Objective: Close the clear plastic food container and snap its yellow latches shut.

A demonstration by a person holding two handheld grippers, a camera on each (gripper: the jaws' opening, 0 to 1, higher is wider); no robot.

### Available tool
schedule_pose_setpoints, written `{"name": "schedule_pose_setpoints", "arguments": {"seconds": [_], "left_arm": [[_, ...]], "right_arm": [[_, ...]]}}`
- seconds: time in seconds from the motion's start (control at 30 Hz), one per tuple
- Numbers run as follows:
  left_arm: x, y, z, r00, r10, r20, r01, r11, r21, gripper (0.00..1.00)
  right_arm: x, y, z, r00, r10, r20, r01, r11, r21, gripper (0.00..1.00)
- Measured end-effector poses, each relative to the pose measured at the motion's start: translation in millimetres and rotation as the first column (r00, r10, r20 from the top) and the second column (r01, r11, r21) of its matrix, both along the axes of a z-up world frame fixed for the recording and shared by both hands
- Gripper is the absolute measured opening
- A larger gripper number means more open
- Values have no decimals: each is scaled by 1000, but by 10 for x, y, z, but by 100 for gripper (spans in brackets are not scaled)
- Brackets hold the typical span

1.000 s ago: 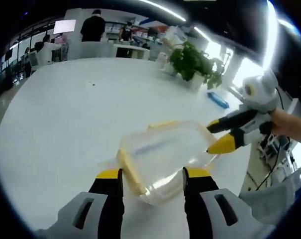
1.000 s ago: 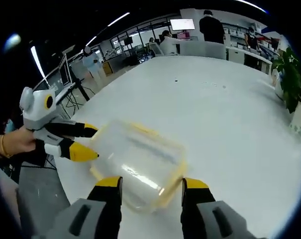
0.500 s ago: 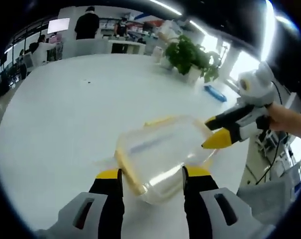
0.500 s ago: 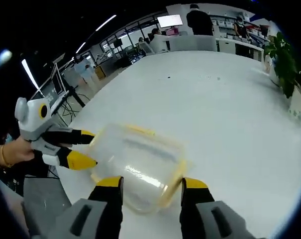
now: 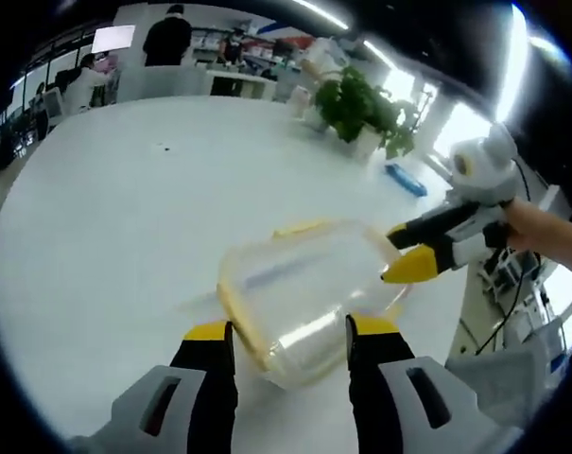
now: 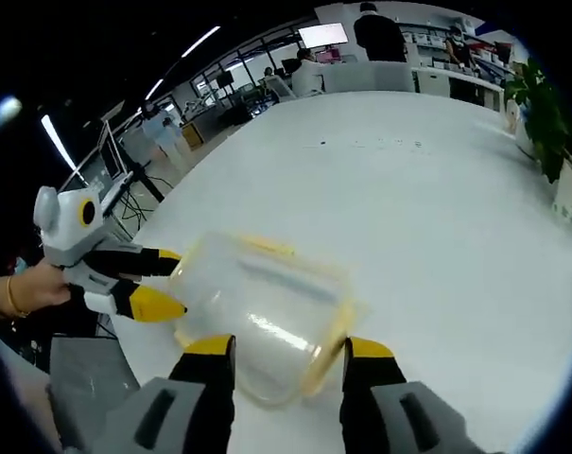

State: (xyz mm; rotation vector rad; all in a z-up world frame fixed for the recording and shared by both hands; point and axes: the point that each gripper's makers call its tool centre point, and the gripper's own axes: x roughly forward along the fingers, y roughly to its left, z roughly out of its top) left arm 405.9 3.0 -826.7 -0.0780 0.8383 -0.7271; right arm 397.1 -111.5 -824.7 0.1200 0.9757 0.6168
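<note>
A wide white worktop [image 5: 125,218] is seen, stretching back toward an office area. At its far edge a leafy green plant [image 5: 361,109] in a white pot is placed, and near it a small blue object [image 5: 406,180] is laid flat. Beyond the worktop a lit wall screen [image 5: 112,38] is mounted, and a person in dark clothes [image 5: 169,38] is seen standing beside it, back turned.

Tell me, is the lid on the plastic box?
Yes, the clear lid sits on the plastic box. Whether its yellow latches are snapped, I cannot tell.
</note>
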Motion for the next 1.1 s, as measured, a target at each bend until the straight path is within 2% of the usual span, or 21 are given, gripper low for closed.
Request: {"name": "schedule_pose_setpoints", "arguments": {"seconds": [0.13, 0.17, 0.2, 0.23, 0.27, 0.3, 0.7, 0.93, 1.1], "left_arm": [[-13, -1, 30, 1000, 3, 2, -3, 1000, 1, 44], [12, -5, 37, 1000, 9, 15, -9, 1000, 0, 45], [13, 7, 23, 1000, 10, 10, -10, 1000, 1, 45], [9, 10, 30, 1000, 8, 11, -8, 1000, 2, 45], [7, 8, 32, 1000, 9, 11, -9, 1000, 3, 45], [3, 12, 35, 1000, 8, 12, -8, 1000, 3, 45], [3, 16, 57, 999, 21, 30, -21, 1000, -1, 45], [85, 101, 62, 999, 17, 29, -17, 1000, 0, 46], [192, 173, 63, 998, 48, 41, -48, 999, -3, 46]], "right_arm": [[0, -16, 0, 1000, 13, -21, -13, 1000, 19, 37], [74, 102, 52, 999, 28, 15, -30, 995, 95, 37], [65, 16, 40, 1000, 18, -9, -17, 997, 74, 37], [52, 58, 53, 996, -50, -77, 60, 990, 131, 38], [57, -20, 46, 1000, 16, -11, -15, 997, 77, 38], [44, -23, 65, 999, -6, -32, 8, 996, 88, 38], [-32, -13, 21, 1000, -21, -10, 22, 996, 82, 39], [45, 87, -3, 999, -34, 0, 34, 996, 82, 39], [152, 157, -9, 1000, -31, 2, 30, 997, 74, 39]]}}
